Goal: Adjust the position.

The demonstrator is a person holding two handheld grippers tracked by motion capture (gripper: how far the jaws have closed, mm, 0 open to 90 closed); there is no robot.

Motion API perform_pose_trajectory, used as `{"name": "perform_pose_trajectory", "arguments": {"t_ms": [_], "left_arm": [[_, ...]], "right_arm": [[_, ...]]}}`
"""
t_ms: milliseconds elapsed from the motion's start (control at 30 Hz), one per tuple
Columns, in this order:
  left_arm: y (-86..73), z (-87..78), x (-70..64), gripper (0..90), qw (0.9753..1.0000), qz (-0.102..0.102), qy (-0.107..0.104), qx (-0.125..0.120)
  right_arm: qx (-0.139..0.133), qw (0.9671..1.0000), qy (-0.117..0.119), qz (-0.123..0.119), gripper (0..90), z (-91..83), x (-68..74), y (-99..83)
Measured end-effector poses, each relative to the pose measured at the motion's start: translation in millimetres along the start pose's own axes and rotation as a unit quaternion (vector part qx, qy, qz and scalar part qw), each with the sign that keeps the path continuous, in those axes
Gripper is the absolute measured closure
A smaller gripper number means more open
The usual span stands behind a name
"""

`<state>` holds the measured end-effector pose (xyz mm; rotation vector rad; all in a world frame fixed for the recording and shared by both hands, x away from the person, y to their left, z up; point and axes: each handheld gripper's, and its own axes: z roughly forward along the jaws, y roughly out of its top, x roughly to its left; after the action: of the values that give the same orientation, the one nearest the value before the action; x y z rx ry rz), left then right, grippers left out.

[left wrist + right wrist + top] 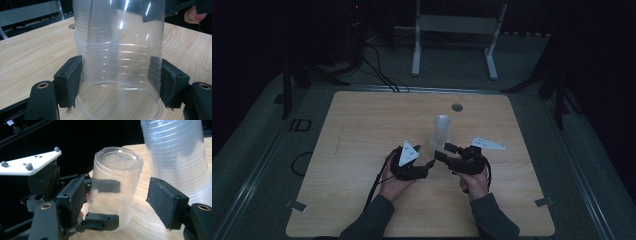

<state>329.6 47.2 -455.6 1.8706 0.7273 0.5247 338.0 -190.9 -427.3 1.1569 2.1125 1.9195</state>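
A tall stack of clear plastic cups (441,130) stands upside down at the middle of the wooden table (362,130). A single clear cup (120,82), also upside down, sits between my left gripper's pads (71,80), which press on both its sides. Its rim is at or just above the tabletop. My left gripper (428,159) is just in front of the stack. In the right gripper view the same cup (115,177) stands between my right gripper's (118,203) spread jaws, close to the left pad (72,202), with a wide gap to the other. The stack (177,157) rises behind it.
A round grommet hole (457,107) lies in the table behind the stack. A white frame (454,25) stands on the floor beyond the far edge, with cables (379,70) beside it. Tape tabs (544,202) mark the near corners. The room is dark.
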Motion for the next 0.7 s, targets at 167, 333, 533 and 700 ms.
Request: {"name": "perform_pose_trajectory", "arguments": {"t_ms": [167, 333, 533, 700], "left_arm": [[0.9, -2.3, 2.9, 29.0, 1.0000, -0.003, 0.002, 0.002], [2.0, -4.7, 5.0, 29.1, 1.0000, -0.001, 0.001, 0.004], [5.3, -8.3, 8.7, 29.1, 1.0000, -0.004, 0.001, 0.002], [8.8, -11.3, 9.8, 29.1, 1.0000, 0.002, 0.002, 0.000]], "right_arm": [[0.007, 0.9999, 0.001, -0.012, 31.1, -4.5, -2.0, 1.6], [0.018, 0.9992, -0.013, -0.031, 32.2, -8.8, -2.3, 4.4], [0.042, 0.9954, -0.034, -0.080, 32.3, -10.9, 2.9, 8.8], [0.062, 0.9907, -0.046, -0.113, 32.8, -12.6, 5.9, 13.1]]}}
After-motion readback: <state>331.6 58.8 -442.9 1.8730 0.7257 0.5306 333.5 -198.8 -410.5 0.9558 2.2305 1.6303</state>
